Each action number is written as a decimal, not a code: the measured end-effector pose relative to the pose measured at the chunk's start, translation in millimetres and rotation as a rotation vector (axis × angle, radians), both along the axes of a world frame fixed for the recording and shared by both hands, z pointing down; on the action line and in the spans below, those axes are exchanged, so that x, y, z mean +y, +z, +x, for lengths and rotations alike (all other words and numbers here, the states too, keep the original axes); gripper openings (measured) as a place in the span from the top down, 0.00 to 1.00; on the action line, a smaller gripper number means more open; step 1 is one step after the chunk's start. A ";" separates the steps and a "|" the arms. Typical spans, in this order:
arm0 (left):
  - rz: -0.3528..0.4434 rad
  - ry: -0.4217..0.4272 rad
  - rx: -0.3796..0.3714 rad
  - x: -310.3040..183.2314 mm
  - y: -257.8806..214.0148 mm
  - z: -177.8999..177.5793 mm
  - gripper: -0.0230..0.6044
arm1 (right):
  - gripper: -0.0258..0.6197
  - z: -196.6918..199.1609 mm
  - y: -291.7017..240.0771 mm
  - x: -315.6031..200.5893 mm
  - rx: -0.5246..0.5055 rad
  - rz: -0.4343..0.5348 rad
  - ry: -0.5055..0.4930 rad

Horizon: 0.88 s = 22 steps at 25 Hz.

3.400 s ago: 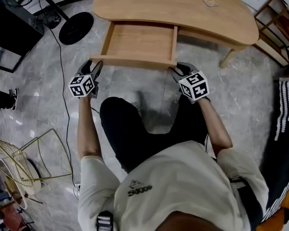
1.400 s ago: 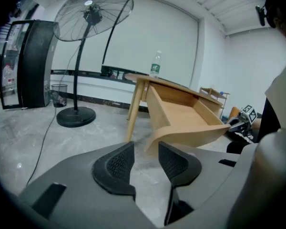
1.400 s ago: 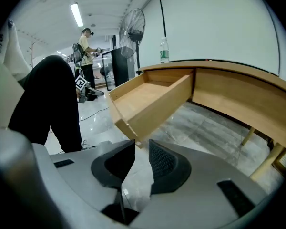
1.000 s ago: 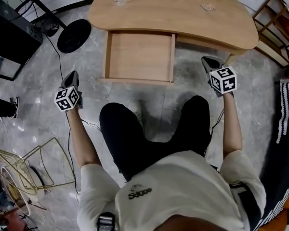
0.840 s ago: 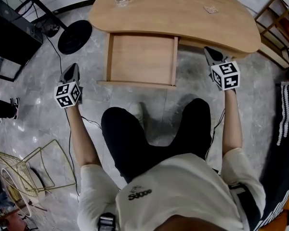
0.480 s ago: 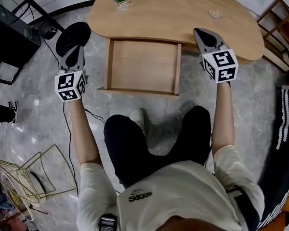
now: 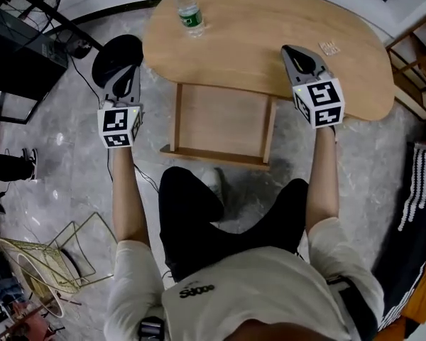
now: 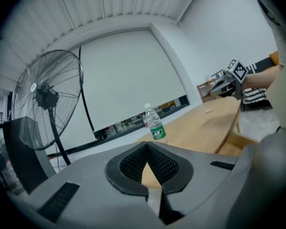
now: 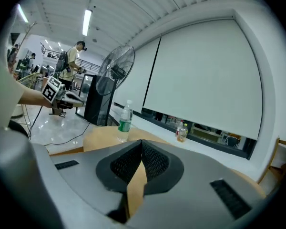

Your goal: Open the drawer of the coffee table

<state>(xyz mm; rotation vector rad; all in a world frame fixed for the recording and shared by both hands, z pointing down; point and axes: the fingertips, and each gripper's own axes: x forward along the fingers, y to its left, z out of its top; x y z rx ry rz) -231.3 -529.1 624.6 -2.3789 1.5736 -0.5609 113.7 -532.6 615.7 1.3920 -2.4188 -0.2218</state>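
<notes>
The light wooden coffee table [image 7: 270, 41] has its drawer [image 7: 224, 123] pulled out toward the person, and the drawer shows nothing inside. My left gripper [image 7: 130, 71] hangs in the air left of the table, over the floor, shut and holding nothing. My right gripper [image 7: 292, 50] is raised over the table's right half, also shut with nothing in it. In the left gripper view the jaws [image 8: 147, 145] meet at the tips, with the tabletop beyond. The right gripper view shows its jaws [image 9: 142, 143] closed the same way.
A water bottle [image 7: 190, 13] stands at the table's far left end, and a small flat item [image 7: 330, 47] lies at the right. A floor fan's round base [image 7: 117, 52] sits by the left gripper. A wire rack [image 7: 35, 261] is at lower left, wooden shelving [image 7: 419, 55] at the right.
Both grippers left the drawer's front corners, spread apart, then rose and moved forward to either side of the table. The drawer stays pulled out. The jaws stayed shut.
</notes>
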 end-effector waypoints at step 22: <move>0.053 0.024 0.051 9.8 -464.8 0.9 0.93 | 0.95 -11.6 -458.4 22.7 0.064 0.024 -0.008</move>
